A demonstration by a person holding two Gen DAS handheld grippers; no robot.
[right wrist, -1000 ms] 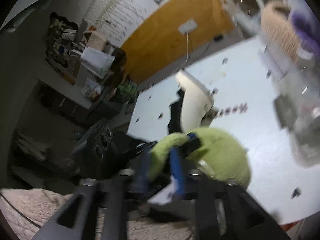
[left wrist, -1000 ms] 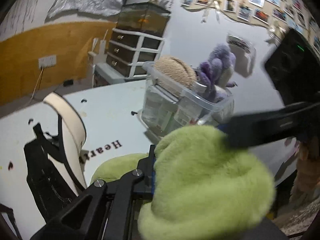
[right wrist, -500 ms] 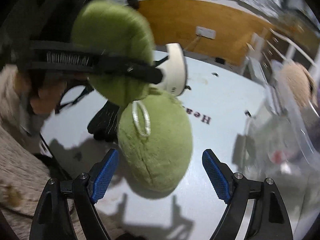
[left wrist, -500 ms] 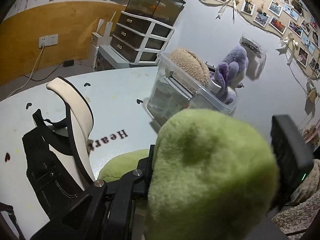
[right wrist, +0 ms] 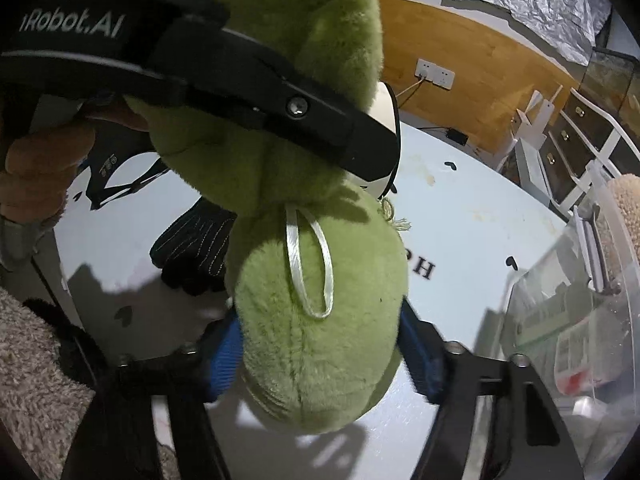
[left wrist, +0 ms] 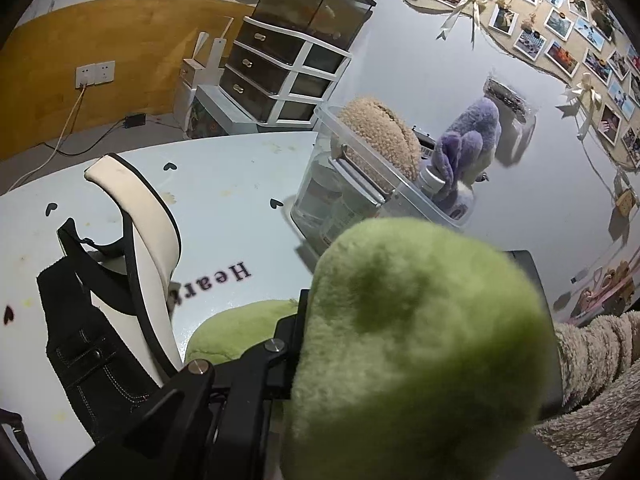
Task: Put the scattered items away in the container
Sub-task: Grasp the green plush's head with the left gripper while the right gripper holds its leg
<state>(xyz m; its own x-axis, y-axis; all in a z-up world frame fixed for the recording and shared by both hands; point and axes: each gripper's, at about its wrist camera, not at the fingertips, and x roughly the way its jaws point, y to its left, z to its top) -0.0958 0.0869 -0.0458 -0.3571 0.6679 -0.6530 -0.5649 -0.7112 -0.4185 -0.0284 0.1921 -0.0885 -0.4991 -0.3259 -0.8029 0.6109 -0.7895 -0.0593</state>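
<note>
Left gripper (right wrist: pixel 376 160): fingers clamped tight on the upper part of the green plush (right wrist: pixel 316 320), which hangs in the air over the near part of the surface (left wrist: pixel 224 184). In the left wrist view the plush fills the foreground and hides the fingertips.

Right gripper (right wrist: pixel 320 354): blue pads (right wrist: pixel 224 356) stand either side of the plush's lower lobe. The jaws have just been closing with the plush between them. The pads look to be at the fur, perhaps touching; whether they press I cannot tell. A white ribbon loop (right wrist: pixel 308 268) hangs down the plush's front.

Progress, as judged: partway. The plush is lifted but not yet binned.

Still out on the surface:
- a white shoe (left wrist: pixel 136 224) with black trim, toward the left edge
- a dark denim piece (left wrist: pixel 84 356), touching the shoe, at the near-left edge

Container: a clear plastic bin (left wrist: pixel 404 196) at the far right corner of the surface. In it:
- a tan fleecy item (left wrist: pixel 380 136), heaped above the rim
- a purple plush (left wrist: pixel 468 148), also above the rim
- a silver-capped bottle (left wrist: pixel 430 178) between them
- jars or labelled packs lower down, seen through the wall, not clear enough to name

The bin looks nearly full; room for the green plush seems tight.
</note>
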